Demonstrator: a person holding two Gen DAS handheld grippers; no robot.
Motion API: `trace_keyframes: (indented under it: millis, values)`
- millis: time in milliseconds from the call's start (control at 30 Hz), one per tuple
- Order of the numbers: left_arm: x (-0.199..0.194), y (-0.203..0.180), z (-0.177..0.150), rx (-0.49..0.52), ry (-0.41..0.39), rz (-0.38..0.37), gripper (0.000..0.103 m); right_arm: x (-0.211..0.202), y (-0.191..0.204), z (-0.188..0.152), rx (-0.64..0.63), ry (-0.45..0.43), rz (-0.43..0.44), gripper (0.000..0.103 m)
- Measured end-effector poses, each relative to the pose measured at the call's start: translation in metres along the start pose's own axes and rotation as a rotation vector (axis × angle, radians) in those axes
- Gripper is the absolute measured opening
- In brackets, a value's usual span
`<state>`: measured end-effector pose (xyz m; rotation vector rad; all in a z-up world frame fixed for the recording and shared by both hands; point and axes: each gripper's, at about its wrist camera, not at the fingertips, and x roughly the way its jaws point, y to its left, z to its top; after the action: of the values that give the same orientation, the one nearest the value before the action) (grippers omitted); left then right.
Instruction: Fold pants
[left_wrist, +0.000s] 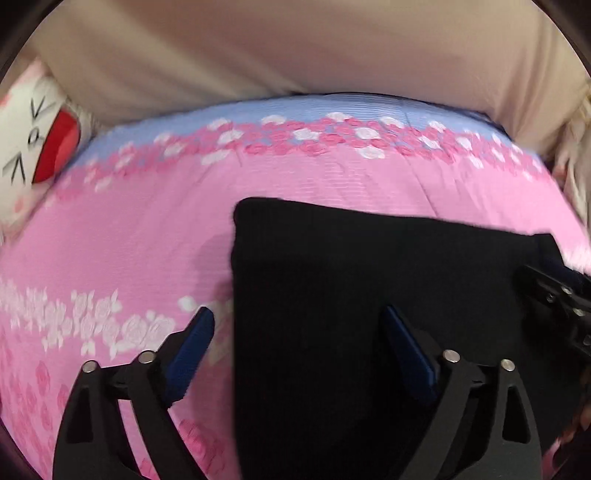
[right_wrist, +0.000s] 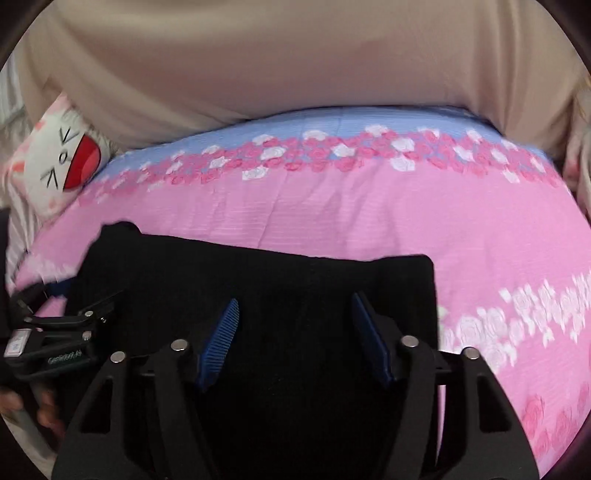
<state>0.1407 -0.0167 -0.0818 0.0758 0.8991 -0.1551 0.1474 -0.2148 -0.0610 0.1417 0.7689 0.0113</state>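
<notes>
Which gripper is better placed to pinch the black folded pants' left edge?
Left gripper: its open jaws straddle the black folded pants' left edge. Right gripper hovers mid-cloth.

A pink bedspread (right_wrist: 369, 221) covers the bed – bands of pink and white roses run across it, with a blue strip along the far edge. At the left corner lies a white cat-face plush pillow (right_wrist: 62, 166), red mouth wide. Behind stands a beige padded headboard (right_wrist: 295, 66).
</notes>
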Motion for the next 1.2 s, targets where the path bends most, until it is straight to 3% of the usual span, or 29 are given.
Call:
trace_keyframes:
  millis: [100, 167, 200, 233, 300, 333, 367, 433, 467, 500, 567, 600, 633, 700, 767, 833, 933, 1000, 1100, 1167, 1200]
  values:
    - [0.002, -0.004, 0.002, 0.045, -0.013, 0.028, 0.094, -0.023, 0.022, 0.012, -0.03, -0.071, 0.106, 0.057]
    - [0.004, -0.004, 0.0, 0.041, -0.023, 0.038, 0.096, 0.004, 0.031, 0.016, -0.082, -0.033, 0.085, 0.058]
    - [0.003, -0.004, 0.0, 0.045, -0.024, 0.038, 0.096, 0.036, 0.023, 0.013, -0.088, 0.041, 0.014, 0.057]
    - [0.004, -0.003, 0.0, 0.044, -0.023, 0.031, 0.096, 0.056, 0.011, 0.008, -0.07, 0.074, 0.025, 0.05]
    - [0.007, 0.0, -0.001, 0.04, -0.013, 0.015, 0.098, 0.045, -0.001, 0.013, 0.034, 0.056, 0.057, 0.038]
    - [0.007, 0.003, 0.001, 0.037, -0.012, 0.016, 0.098, 0.034, -0.003, 0.017, 0.086, 0.042, 0.082, 0.037]
    - [0.006, 0.004, 0.0, 0.041, -0.014, 0.017, 0.098, 0.016, 0.0, 0.019, 0.118, -0.009, 0.124, 0.041]
    - [0.006, 0.003, -0.001, 0.049, -0.022, 0.02, 0.098, -0.002, 0.016, 0.019, 0.052, -0.06, 0.138, 0.042]
    - [0.006, 0.003, -0.001, 0.048, -0.023, 0.021, 0.098, -0.003, 0.022, 0.018, 0.011, -0.067, 0.121, 0.056]
    - [0.006, 0.003, -0.001, 0.05, -0.025, 0.021, 0.098, 0.007, 0.022, 0.015, -0.045, -0.053, 0.036, 0.063]
    - [0.007, 0.004, -0.001, 0.046, -0.023, 0.014, 0.098, 0.041, 0.004, 0.006, -0.078, 0.024, -0.158, 0.064]
    - [0.008, 0.004, 0.0, 0.039, -0.015, -0.006, 0.098, 0.044, -0.01, 0.002, -0.025, 0.015, -0.098, 0.063]
    - [0.008, 0.005, 0.0, 0.035, -0.013, -0.005, 0.098, 0.032, -0.016, 0.005, 0.044, -0.001, -0.066, 0.056]
    - [0.008, 0.005, 0.0, 0.038, -0.015, -0.005, 0.098, 0.004, -0.015, 0.01, 0.083, -0.048, -0.025, 0.055]
    - [0.008, 0.006, -0.001, 0.034, -0.015, -0.008, 0.098, -0.023, -0.001, 0.006, 0.031, -0.076, 0.03, 0.057]
    - [0.008, 0.005, -0.001, 0.037, -0.018, -0.006, 0.098, -0.032, 0.009, -0.01, -0.026, -0.04, 0.071, 0.063]
    - [0.008, 0.007, -0.002, 0.035, -0.021, -0.012, 0.098, -0.017, 0.002, -0.049, -0.106, 0.05, 0.021, 0.061]
    - [0.009, 0.007, -0.002, 0.031, -0.02, -0.02, 0.098, -0.018, -0.005, -0.063, -0.151, -0.021, 0.038, 0.059]
    - [0.008, 0.005, -0.002, 0.045, -0.025, -0.001, 0.098, -0.04, 0.01, -0.052, -0.115, -0.025, 0.0, 0.06]
    - [0.007, 0.003, -0.002, 0.051, -0.028, 0.011, 0.098, -0.058, 0.018, -0.051, -0.127, -0.065, 0.056, 0.07]
    - [0.006, 0.002, -0.003, 0.056, -0.031, 0.019, 0.098, -0.057, 0.018, -0.055, -0.137, -0.059, 0.044, 0.075]
